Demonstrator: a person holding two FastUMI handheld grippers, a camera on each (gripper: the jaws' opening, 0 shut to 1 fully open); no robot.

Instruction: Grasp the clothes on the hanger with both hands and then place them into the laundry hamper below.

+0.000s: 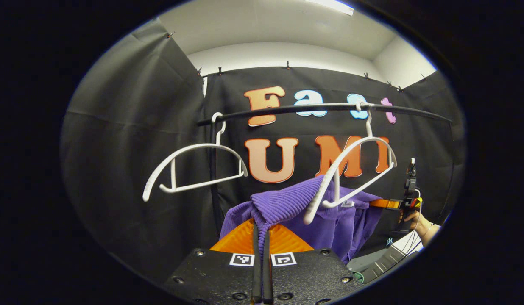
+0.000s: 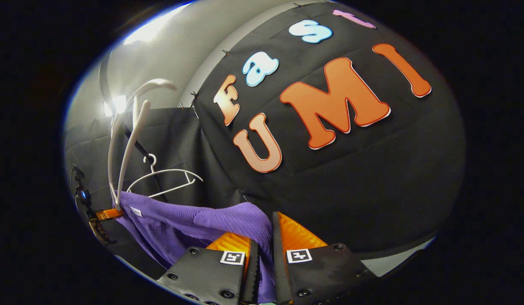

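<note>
black cloth walls close in the booth on three sides, with a pale ceiling band above them at the top of the left gripper view. a dark rail (image 1: 321,109) runs across the upper middle of that view, and two white hangers hook over it: an empty hanger (image 1: 194,171) at centre left and a second hanger (image 1: 351,173) at centre right.

the purple garment (image 1: 325,220) sits in the lower middle of the left gripper view, partly draped over the lower arm of the second hanger and bunched below it. the left tool (image 1: 260,228) at the bottom centre is closed on a ribbed fold of the garment, its two fingers pressed together with the cloth pinched between them. at the right edge of this view, a person's hand (image 1: 416,220) holds the other tool, whose tip meets the far side of the garment.

in the right gripper view the garment (image 2: 194,228) spreads from lower left to bottom centre. the right tool (image 2: 262,250) at the bottom grips it, the purple cloth running down the narrow gap between the fingers. the second hanger (image 2: 126,140) rises at the left, just above the cloth, and the empty hanger (image 2: 164,180) hangs farther back at centre left. the left tool (image 2: 105,214) shows at the far left edge, touching the garment's end.
</note>
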